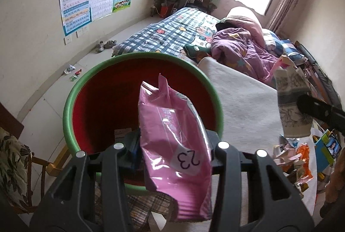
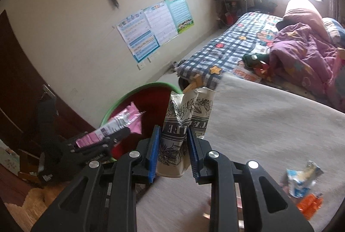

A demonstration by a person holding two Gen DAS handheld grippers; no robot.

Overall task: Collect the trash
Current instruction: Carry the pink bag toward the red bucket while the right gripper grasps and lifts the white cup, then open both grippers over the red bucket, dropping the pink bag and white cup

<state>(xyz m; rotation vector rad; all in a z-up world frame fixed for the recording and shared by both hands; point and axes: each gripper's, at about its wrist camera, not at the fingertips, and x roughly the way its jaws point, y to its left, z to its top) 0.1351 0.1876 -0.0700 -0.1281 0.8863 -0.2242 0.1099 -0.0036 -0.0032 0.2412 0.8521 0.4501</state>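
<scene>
Bedroom clutter is framing the scene: a plaid-quilted bed (image 1: pixel 172 29) behind a pale cloth-covered table (image 2: pixel 269 124), with a green-rimmed red bin (image 1: pixel 90 89) at the table's near-left edge. The left gripper (image 1: pixel 172 145) is clamping a pink wrapper (image 1: pixel 170 124), whose long axis is pointing forward directly above the bin's mouth. The right gripper (image 2: pixel 173 152) is pinching a crumpled printed paper cup (image 2: pixel 183 124) upright, to the right of the bin, over its rim or the table edge. Judged from both views, the left load is lying nearer the opening and needs only releasing.
</scene>
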